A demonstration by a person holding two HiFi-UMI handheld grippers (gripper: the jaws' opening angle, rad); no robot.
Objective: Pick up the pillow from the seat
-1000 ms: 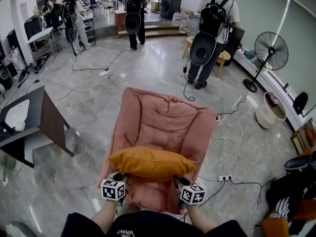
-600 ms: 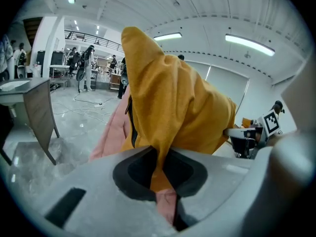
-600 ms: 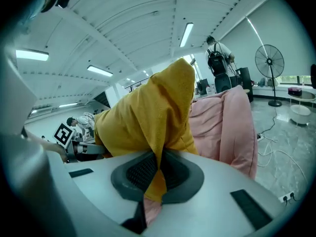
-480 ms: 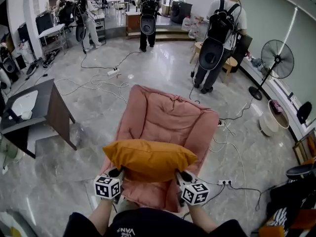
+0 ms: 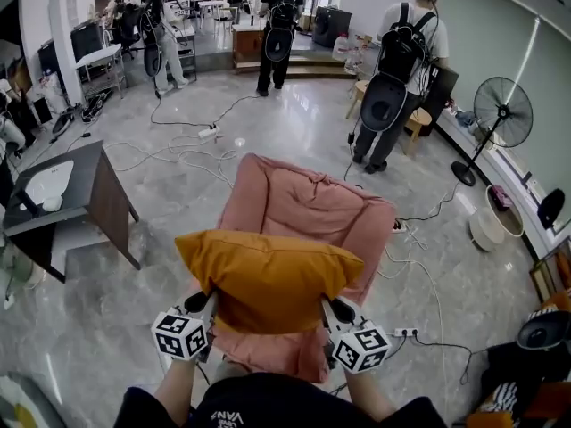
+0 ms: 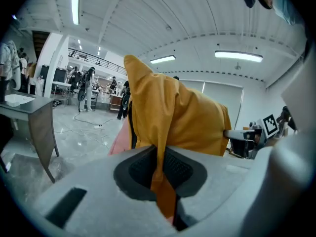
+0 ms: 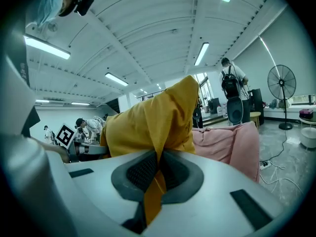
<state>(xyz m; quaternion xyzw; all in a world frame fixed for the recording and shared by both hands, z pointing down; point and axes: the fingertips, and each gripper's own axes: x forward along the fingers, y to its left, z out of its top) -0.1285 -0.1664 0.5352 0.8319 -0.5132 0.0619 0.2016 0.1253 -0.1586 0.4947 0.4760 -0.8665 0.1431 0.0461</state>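
Observation:
An orange pillow (image 5: 269,279) hangs in the air above the pink padded seat (image 5: 303,214), held by its two near corners. My left gripper (image 5: 207,305) is shut on the pillow's left corner; in the left gripper view the orange fabric (image 6: 170,120) is pinched between the dark pads. My right gripper (image 5: 328,308) is shut on the right corner, and the right gripper view shows the pillow (image 7: 148,122) folded into the jaws with the pink seat (image 7: 229,142) behind it.
A dark table (image 5: 53,194) stands at the left. Cables (image 5: 178,154) and a power strip (image 5: 406,332) lie on the grey floor. People with backpacks (image 5: 397,69) stand behind the seat; a floor fan (image 5: 500,114) and a white bin (image 5: 489,217) are at the right.
Both grippers have risen together with the pillow, which has lifted off the seat cushion and now hangs higher and larger in the head view.

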